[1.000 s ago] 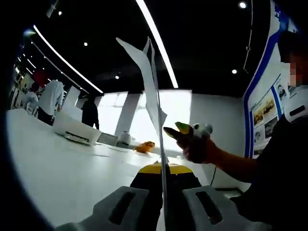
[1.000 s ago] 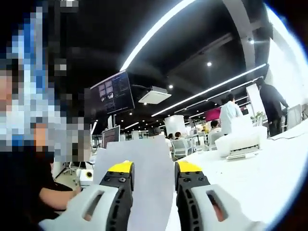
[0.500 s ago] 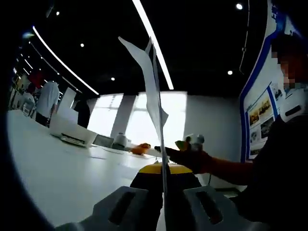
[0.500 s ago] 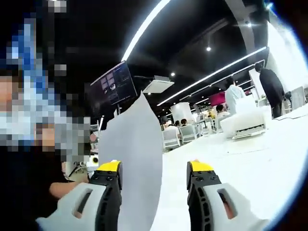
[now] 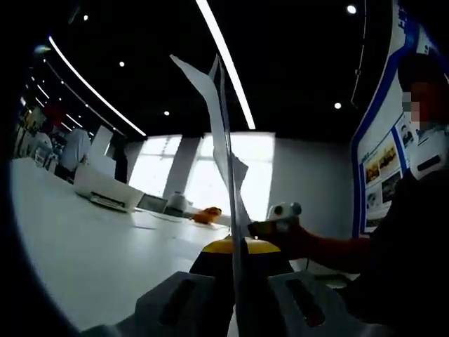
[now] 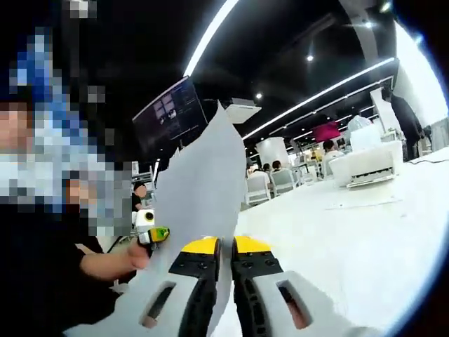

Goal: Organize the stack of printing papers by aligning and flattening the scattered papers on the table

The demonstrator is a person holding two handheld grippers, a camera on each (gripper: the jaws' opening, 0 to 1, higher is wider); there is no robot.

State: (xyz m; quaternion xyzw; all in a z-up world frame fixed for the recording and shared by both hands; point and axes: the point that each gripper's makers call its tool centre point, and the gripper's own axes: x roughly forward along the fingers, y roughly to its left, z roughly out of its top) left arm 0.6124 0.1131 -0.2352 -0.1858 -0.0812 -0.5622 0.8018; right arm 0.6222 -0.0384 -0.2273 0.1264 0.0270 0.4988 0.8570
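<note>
A: Paper position?
B: The papers (image 5: 226, 151) stand upright, edge-on, clamped between the left gripper (image 5: 237, 281) jaws. The right gripper (image 6: 223, 270) jaws are closed on the same thin, white, curling papers (image 6: 200, 189).
A: Surroundings?
B: A smooth white table (image 5: 91, 242); a white printer (image 5: 105, 189) far left; an orange object (image 5: 209, 214) beyond.

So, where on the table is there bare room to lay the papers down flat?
The table lies bare between the left tongs and the printer. In the right gripper view, it is also bare from the right tongs out to the printer. It is crowded near the person's hand and the upright papers.
</note>
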